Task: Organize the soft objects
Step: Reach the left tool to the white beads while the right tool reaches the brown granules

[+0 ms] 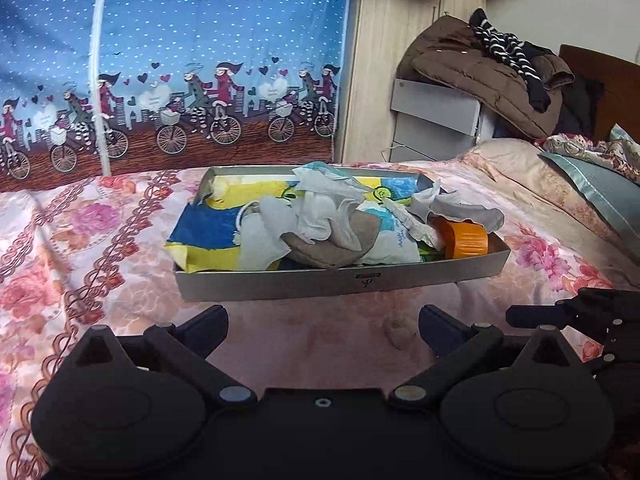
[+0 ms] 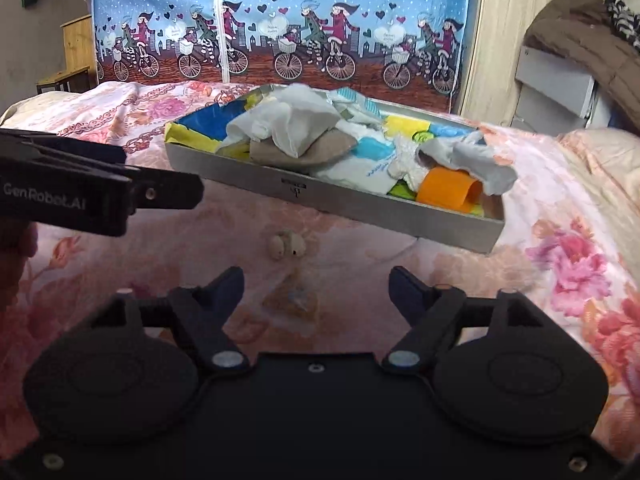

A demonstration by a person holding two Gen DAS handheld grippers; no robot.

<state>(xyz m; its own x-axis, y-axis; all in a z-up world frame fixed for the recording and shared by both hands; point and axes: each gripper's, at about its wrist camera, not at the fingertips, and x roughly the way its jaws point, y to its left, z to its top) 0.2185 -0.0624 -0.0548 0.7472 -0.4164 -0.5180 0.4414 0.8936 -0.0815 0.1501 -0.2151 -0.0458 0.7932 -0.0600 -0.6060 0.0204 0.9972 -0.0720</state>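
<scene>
Soft items gathered in a tray on a floral bedspread (image 1: 80,240)

A grey tray (image 1: 340,282) is heaped with crumpled white cloths (image 1: 320,216), a tan pouch (image 2: 304,150) and an orange cup (image 2: 450,192); left gripper (image 1: 323,322) and right gripper (image 2: 316,286) are held spread, empty.

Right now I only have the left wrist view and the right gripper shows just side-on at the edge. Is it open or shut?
Observer: Open. In its own view the right gripper has its jaws wide apart, with nothing between them.
Operator: And what's past the left edge of the blue cyclist-print curtain?
Observer: Left of the blue cyclist-print curtain a light wooden cabinet stands against a grey wall.
</scene>
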